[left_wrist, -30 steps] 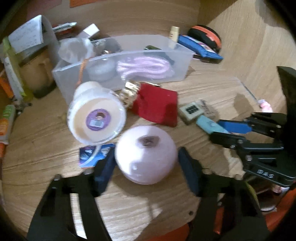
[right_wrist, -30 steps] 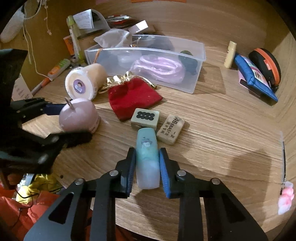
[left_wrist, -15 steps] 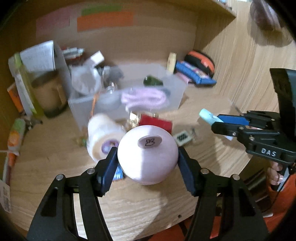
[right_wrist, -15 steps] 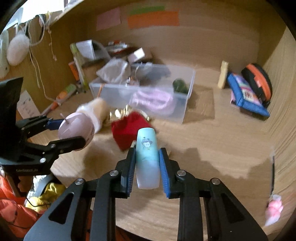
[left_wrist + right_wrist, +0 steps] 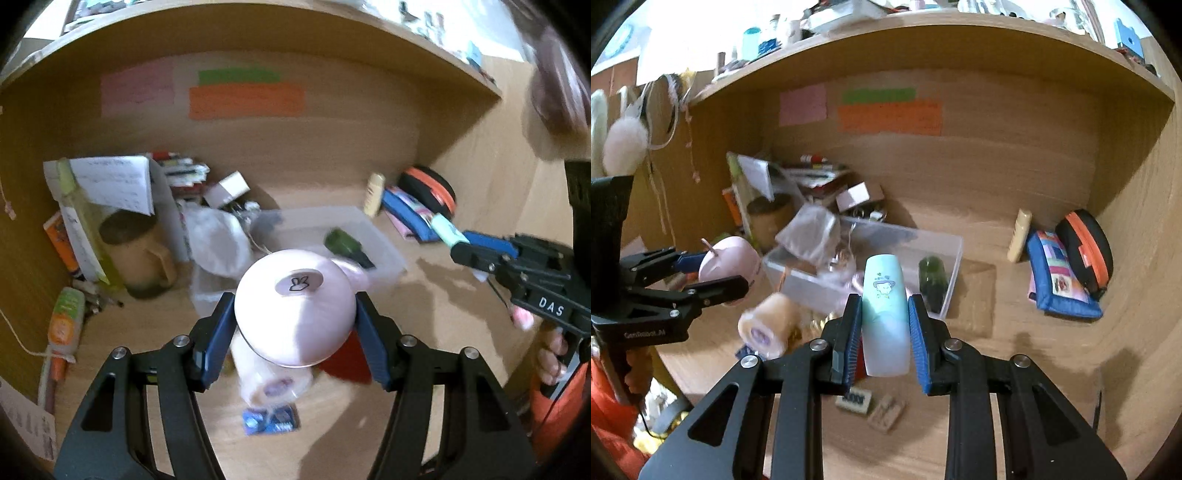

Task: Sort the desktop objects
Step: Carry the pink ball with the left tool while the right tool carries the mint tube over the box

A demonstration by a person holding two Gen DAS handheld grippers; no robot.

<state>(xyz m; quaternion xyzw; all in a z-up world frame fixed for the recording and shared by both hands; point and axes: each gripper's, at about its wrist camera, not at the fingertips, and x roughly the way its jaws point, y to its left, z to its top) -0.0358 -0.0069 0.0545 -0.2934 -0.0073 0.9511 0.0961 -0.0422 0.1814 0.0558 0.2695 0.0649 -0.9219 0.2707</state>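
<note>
My left gripper [image 5: 295, 328] is shut on a round pink candle [image 5: 295, 314] and holds it high above the desk; the candle also shows in the right wrist view [image 5: 729, 260]. My right gripper [image 5: 884, 325] is shut on a pale teal tube [image 5: 885, 314] with a cartoon print, also lifted; the tube's tip shows in the left wrist view [image 5: 447, 230]. A clear plastic bin [image 5: 945, 258] sits below and beyond both, holding a dark green item [image 5: 932, 277] and pink cord.
On the desk lie a cream tape roll [image 5: 768, 325], a red pouch [image 5: 347, 363], two small tiles [image 5: 871, 404] and a blue packet [image 5: 271, 421]. A blue pencil case [image 5: 1058, 277] and black-orange case [image 5: 1086, 243] sit at right. Cluttered mug and papers [image 5: 122, 206] at left.
Both grippers have risen well above the desk with their objects, and the views have tilted up toward the back wall. The bin now sits lower and farther in view.
</note>
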